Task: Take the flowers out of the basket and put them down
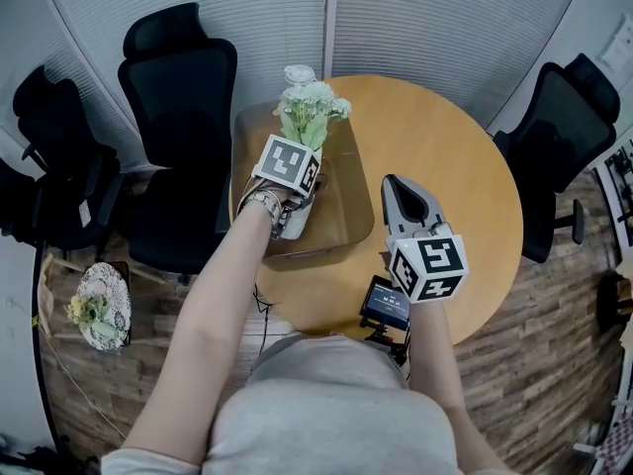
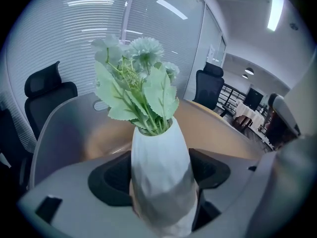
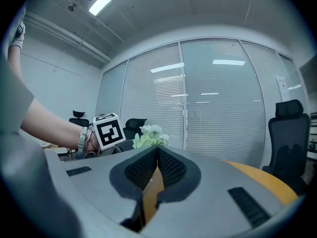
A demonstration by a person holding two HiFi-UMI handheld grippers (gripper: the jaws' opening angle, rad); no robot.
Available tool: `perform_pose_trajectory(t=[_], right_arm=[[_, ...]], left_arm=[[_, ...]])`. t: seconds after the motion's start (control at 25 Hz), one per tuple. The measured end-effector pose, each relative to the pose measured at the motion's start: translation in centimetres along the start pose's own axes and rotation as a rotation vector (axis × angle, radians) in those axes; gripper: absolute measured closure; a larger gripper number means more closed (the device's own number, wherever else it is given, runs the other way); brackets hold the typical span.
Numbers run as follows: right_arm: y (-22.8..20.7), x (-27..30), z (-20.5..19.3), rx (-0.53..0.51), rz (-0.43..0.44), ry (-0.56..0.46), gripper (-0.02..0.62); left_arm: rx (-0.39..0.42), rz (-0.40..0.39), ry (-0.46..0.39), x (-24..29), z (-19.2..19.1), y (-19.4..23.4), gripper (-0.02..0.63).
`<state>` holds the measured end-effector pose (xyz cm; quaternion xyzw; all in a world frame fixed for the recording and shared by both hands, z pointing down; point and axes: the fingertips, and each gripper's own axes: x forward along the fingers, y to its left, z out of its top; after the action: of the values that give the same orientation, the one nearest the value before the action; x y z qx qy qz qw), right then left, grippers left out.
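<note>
A bunch of pale green and white flowers (image 1: pixel 311 107) stands in a white faceted vase (image 2: pixel 161 177). My left gripper (image 1: pixel 297 171) is shut on that vase, its dark pads (image 2: pixel 111 180) pressing both sides, and holds it above the translucent basket (image 1: pixel 346 221) on the left part of the round wooden table (image 1: pixel 445 156). In the left gripper view the flowers (image 2: pixel 136 90) rise straight ahead over the basket's grey rim (image 2: pixel 54 128). My right gripper (image 1: pixel 398 184) hovers over the table's front, shut with nothing in it. In the right gripper view its tips (image 3: pixel 157 150) meet, and the flowers (image 3: pixel 150 135) show beyond them.
Black office chairs stand round the table: one at the back left (image 1: pixel 178 97), one at the far left (image 1: pixel 49 166), one at the right (image 1: pixel 554 137). A small device with a lit screen (image 1: pixel 386 305) sits at the table's near edge. A lace-covered plate (image 1: pixel 99 305) lies on the floor.
</note>
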<state>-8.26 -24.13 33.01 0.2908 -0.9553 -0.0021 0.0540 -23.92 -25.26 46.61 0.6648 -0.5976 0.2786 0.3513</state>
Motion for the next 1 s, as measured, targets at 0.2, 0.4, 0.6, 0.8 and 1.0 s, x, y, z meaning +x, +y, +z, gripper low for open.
perform_pose_trajectory(t=[0.2,0.4,0.6,0.8,1.0], right_arm=[[0.2,-0.2,0.6,0.006,-0.005,-0.01,0.571],[0.3,-0.9,1.0,0.005,-0.015,-0.012,0.571],[0.5,-1.7,0.9,0.003,-0.024,-0.007,0.571],[0.5,-2.7,0.7,0.032,-0.035,-0.004,0.571],[0.5,-3.6,0.8,0.051,-0.041,-0.007,0.571]], left_arm=[[-0.022,-0.014,-0.064,-1.2,1.2,-0.5,0.252],[-0.005,-0.012,-0.106,-2.5,1.9,-1.2,0.252],[0.054,0.039,-0.165,-4.1,3.0,-1.6,0.252],[0.103,0.052,-0.234,-5.6,4.3,-2.9,0.252],[0.158,0.059,-0.296,-7.3,5.7,-4.5,0.252]])
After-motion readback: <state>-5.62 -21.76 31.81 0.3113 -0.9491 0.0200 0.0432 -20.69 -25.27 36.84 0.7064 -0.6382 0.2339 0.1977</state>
